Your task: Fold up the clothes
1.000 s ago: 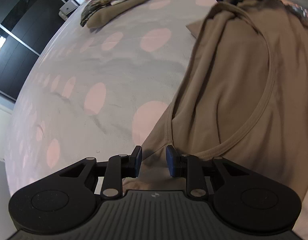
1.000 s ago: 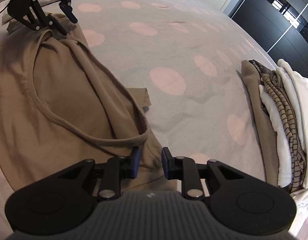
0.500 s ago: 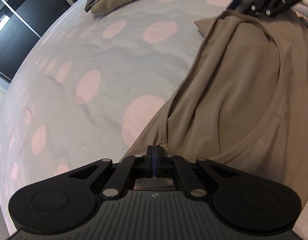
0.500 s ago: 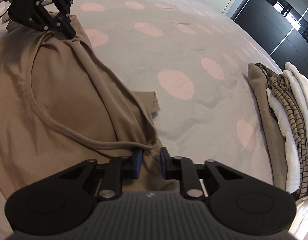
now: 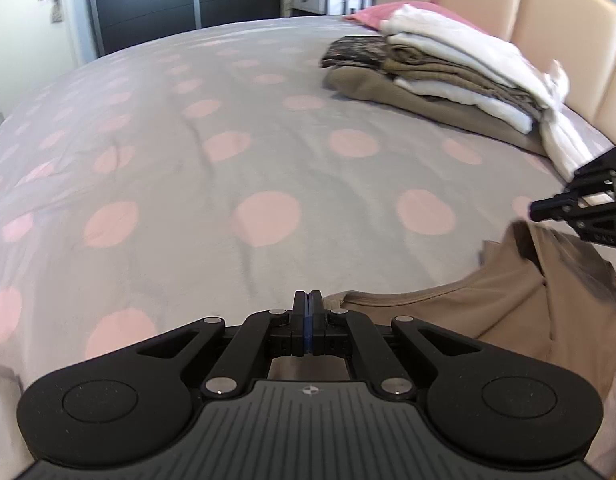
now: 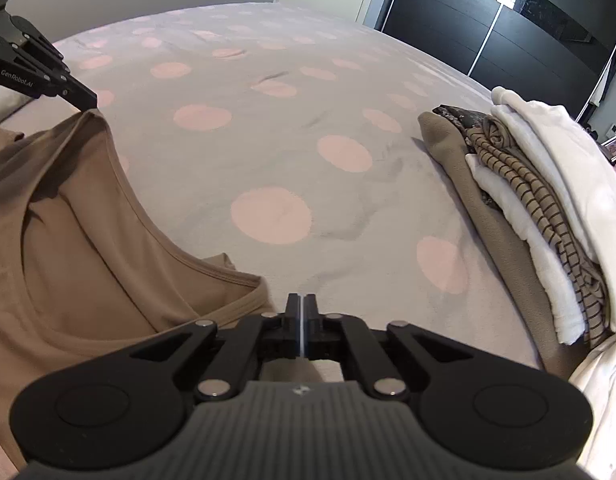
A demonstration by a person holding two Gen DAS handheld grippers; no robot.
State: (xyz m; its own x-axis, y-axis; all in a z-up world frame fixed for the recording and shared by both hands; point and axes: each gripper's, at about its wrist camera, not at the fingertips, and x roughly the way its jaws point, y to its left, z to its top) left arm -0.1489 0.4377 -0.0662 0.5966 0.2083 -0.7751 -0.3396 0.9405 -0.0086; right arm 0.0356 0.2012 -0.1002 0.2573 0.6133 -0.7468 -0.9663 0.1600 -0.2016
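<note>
A tan shirt (image 5: 508, 312) hangs stretched between my two grippers over the bed, its neckline facing up. My left gripper (image 5: 308, 308) is shut, with the shirt's shoulder edge pinched at its right finger. My right gripper (image 6: 302, 312) is shut too, and the tan shirt (image 6: 88, 240) spreads away from it to the left. Each gripper shows in the other's view: the right gripper (image 5: 536, 210) at the shirt's far corner, the left gripper (image 6: 82, 98) likewise. The pinched fabric itself is hidden by the fingers.
A stack of folded clothes (image 5: 448, 80) (image 6: 528, 208), in tan, striped and white, lies on the grey bedcover with pink dots (image 5: 268, 160) near a beige headboard (image 5: 548, 20) and a pink pillow (image 5: 368, 12). A dark wardrobe (image 6: 488, 20) stands beyond the bed.
The left gripper shut on the shirt first, then the right one. Both have risen and tilted up, lifting the shirt's shoulders off the bedcover.
</note>
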